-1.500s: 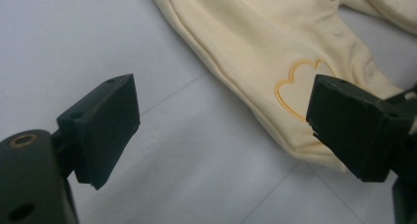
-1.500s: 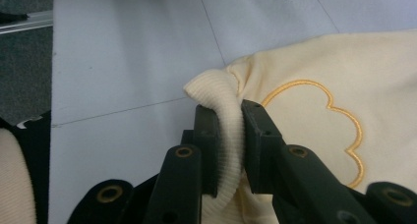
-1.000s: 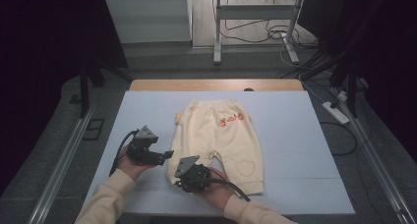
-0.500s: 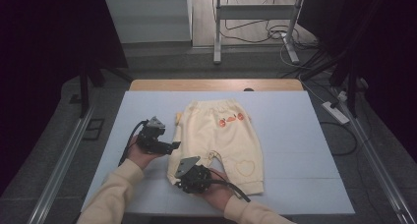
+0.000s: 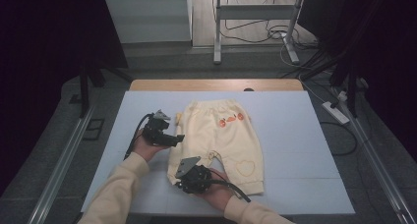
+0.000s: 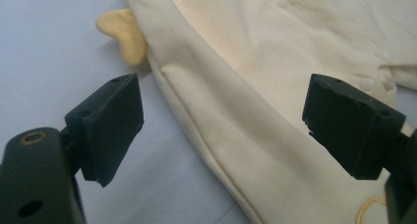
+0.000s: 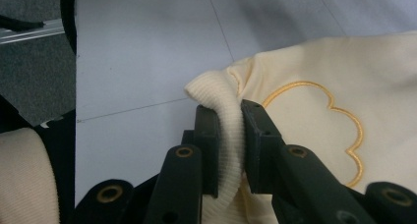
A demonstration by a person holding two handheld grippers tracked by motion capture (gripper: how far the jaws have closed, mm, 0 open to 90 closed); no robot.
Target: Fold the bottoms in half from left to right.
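A pair of cream baby trousers (image 5: 223, 135) lies flat on the pale blue mat, waistband at the far end, with an orange motif near the waist and a stitched heart on one leg. My right gripper (image 5: 178, 180) is shut on the ribbed cuff (image 7: 223, 130) of the near left leg, beside a gold embroidered outline (image 7: 339, 130). My left gripper (image 5: 178, 138) is open at the left side seam (image 6: 206, 135); its jaws stand wide apart over that edge, holding nothing. A small yellow tab (image 6: 123, 35) sticks out from the trousers' side.
The blue mat (image 5: 305, 135) covers a wooden table (image 5: 147, 85). Metal rails (image 5: 59, 170) run along both sides of the table. A power strip (image 5: 335, 112) and cables lie on the floor at the right. A stand's legs (image 5: 216, 27) rise behind the table.
My left gripper has travelled right and forward, from the bare mat to the trousers' left edge. The right gripper has stayed at the leg cuff.
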